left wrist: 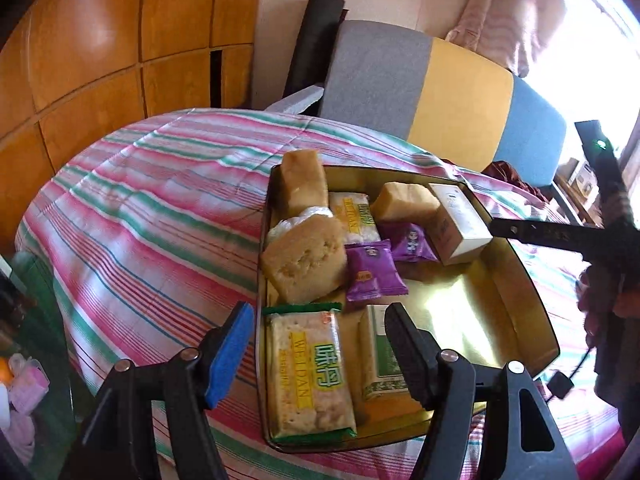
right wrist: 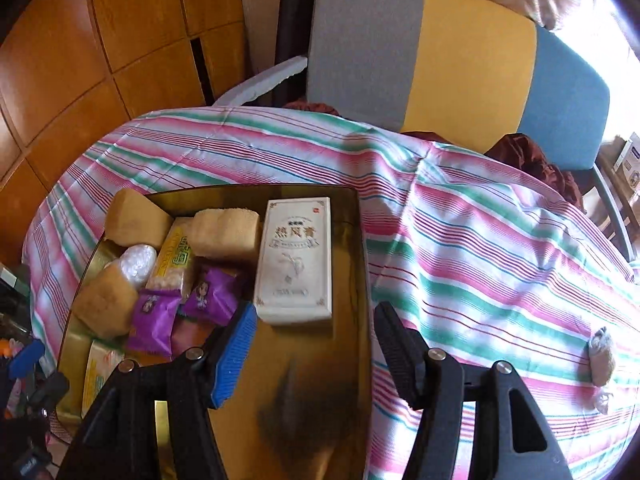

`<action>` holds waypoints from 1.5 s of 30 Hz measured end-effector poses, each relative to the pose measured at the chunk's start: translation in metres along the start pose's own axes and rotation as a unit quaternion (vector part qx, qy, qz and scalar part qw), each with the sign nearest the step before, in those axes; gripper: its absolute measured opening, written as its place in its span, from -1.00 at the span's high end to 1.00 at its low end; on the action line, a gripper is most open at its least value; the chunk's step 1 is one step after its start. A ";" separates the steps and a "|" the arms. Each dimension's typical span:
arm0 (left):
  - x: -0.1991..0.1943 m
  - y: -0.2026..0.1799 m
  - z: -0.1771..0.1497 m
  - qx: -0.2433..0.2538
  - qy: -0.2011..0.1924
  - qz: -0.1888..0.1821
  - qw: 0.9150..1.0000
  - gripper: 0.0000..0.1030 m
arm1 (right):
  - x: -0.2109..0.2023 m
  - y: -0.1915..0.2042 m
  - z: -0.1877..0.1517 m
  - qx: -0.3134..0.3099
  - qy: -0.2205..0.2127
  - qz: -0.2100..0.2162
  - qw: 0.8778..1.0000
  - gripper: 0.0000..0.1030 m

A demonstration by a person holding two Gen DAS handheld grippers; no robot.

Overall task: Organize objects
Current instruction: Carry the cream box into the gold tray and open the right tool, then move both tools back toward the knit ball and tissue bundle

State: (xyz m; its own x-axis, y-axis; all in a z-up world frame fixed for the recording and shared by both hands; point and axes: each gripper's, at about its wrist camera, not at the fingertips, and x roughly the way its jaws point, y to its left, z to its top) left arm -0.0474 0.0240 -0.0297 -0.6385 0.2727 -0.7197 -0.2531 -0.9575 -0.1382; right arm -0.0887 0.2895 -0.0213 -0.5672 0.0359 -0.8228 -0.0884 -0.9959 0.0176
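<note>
Because nearly everything already lies inside the gold tray (right wrist: 356,248), the step in hand looks like gathering the last stray: a small brownish wrapped piece (right wrist: 602,356) lying alone on the striped cloth (right wrist: 460,240) at the far right, well apart from the tray. In the tray the white box (right wrist: 296,256) stands at the right, with purple packets (left wrist: 374,274), cake blocks (left wrist: 306,262) and a Weidan cracker pack (left wrist: 308,372) crowded to the left. The right gripper (right wrist: 316,360) hangs over the tray's bare near floor, fingers released and empty; the left gripper (left wrist: 320,356) is likewise spread wide, straddling the cracker pack without touching it. To do this well, I would swing the right gripper over the stray, close gently, and set it on the bare gold floor.
</note>
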 end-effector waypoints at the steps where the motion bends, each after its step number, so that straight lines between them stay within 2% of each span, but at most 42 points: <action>1: -0.002 -0.004 0.000 0.005 -0.002 -0.002 1.000 -0.34 | -0.005 -0.004 -0.005 -0.001 -0.004 -0.002 1.000 -0.20; 10: -0.012 -0.044 0.002 0.063 -0.014 -0.013 0.998 -0.37 | -0.044 -0.064 -0.040 0.021 -0.028 -0.026 0.999 -0.20; 15: -0.014 -0.070 0.004 0.093 -0.014 -0.027 0.995 -0.37 | -0.061 -0.117 -0.053 0.054 -0.030 -0.067 0.996 -0.20; 20: -0.015 -0.099 0.003 0.126 -0.011 -0.040 0.991 -0.45 | -0.073 -0.187 -0.070 0.107 -0.030 -0.114 0.987 -0.20; 23: -0.014 -0.118 0.002 0.147 -0.006 -0.051 0.988 -0.45 | -0.078 -0.232 -0.083 0.146 -0.036 -0.151 0.977 -0.20; 25: -0.013 -0.130 0.000 0.160 -0.003 -0.057 0.985 -0.45 | -0.080 -0.266 -0.098 0.188 -0.042 -0.176 0.965 -0.21; 28: -0.012 -0.150 -0.002 0.178 0.002 -0.069 0.982 -0.45 | -0.083 -0.311 -0.130 0.279 -0.052 -0.199 0.938 -0.21; 29: -0.012 -0.157 -0.003 0.184 0.003 -0.073 0.980 -0.45 | -0.085 -0.324 -0.138 0.313 -0.041 -0.195 0.929 -0.21; 32: -0.010 -0.177 -0.006 0.199 0.005 -0.087 0.976 -0.45 | -0.101 -0.347 -0.150 0.375 -0.069 -0.188 0.905 -0.21; 37: -0.005 -0.209 -0.009 0.220 0.009 -0.105 0.970 -0.45 | -0.097 -0.360 -0.161 0.417 -0.050 -0.170 0.891 -0.21; 45: 0.005 -0.256 -0.005 0.266 0.010 -0.114 0.957 -0.45 | -0.094 -0.363 -0.166 0.431 -0.039 -0.169 0.886 -0.21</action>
State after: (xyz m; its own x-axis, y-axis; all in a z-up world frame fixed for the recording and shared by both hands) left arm 0.0177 0.2701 -0.0009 -0.5095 0.4614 -0.7263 -0.7219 -0.6885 0.0690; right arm 0.1325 0.6343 -0.0442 -0.4409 0.3581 -0.8230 -0.8367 -0.4959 0.2324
